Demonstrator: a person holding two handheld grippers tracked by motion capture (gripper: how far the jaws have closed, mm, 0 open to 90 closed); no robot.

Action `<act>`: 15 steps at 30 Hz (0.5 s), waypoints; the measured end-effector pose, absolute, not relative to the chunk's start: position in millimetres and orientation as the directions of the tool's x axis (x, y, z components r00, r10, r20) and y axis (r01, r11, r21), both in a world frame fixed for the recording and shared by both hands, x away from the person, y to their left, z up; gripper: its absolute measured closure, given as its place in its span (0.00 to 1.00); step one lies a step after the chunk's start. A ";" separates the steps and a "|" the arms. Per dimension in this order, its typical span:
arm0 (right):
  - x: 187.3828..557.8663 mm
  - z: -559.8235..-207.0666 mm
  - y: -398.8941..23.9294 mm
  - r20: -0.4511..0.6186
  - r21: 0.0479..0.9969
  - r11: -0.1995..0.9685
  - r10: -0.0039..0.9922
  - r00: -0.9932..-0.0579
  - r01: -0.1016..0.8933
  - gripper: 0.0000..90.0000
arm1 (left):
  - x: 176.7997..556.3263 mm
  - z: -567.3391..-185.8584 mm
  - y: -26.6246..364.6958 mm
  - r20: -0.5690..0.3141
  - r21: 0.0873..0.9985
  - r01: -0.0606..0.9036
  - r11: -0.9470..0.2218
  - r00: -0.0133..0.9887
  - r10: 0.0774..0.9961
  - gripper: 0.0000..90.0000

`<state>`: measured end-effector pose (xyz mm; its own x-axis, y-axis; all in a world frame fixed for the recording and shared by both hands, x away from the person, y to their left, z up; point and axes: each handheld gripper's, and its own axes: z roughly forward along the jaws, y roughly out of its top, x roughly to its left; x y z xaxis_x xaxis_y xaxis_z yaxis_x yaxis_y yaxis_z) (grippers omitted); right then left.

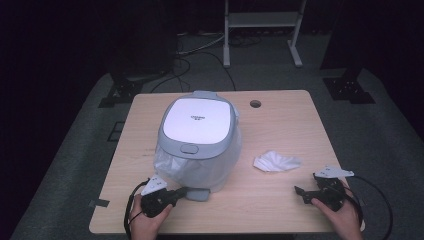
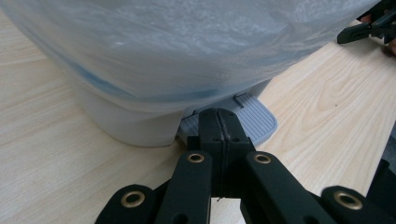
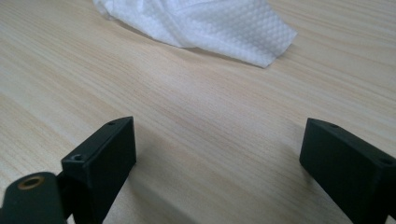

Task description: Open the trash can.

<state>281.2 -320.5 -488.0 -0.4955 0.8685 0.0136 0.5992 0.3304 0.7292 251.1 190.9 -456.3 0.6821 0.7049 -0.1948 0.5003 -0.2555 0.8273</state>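
Note:
A white pedal bin with a grey-rimmed lid, lid down, stands mid-table with a clear plastic liner bulging over its sides. Its grey ribbed foot pedal sticks out at the front. My left gripper is shut with nothing between the jaws. Its joined tips lie over the pedal's near edge; I cannot tell whether they press on it. A crumpled white tissue lies on the wood to the right of the bin. My right gripper stands open and empty, just short of the tissue.
The wooden table has a round cable hole at the back. A white metal stand and dark equipment bases sit on the grey carpet beyond. Cables trail from both grippers at the front edge.

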 end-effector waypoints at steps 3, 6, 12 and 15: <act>281.2 -488.0 -320.5 0.013 0.729 0.330 0.869 -0.495 0.599 0.10 | 252.4 -457.7 188.8 -0.207 0.829 0.503 -0.244 0.681 0.702 1.00; 281.2 -488.0 -320.4 0.014 0.729 0.330 0.869 -0.495 0.599 0.10 | 253.3 -458.1 185.3 -0.199 0.827 0.501 -0.254 0.684 0.702 1.00; 281.2 -488.0 -320.4 0.014 0.729 0.329 0.869 -0.494 0.600 0.10 | 255.9 -460.8 177.2 -0.183 0.823 0.500 -0.270 0.683 0.707 1.00; 281.2 -488.0 -320.4 0.014 0.729 0.329 0.869 -0.494 0.600 0.11 | 257.2 -462.2 173.7 -0.176 0.823 0.494 -0.280 0.691 0.702 1.00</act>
<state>281.2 -320.4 -488.0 -0.4940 0.8693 0.0141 0.5998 0.3290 0.7294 257.2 173.7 -462.2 0.6906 0.7016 -0.1756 0.4940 -0.2802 0.8231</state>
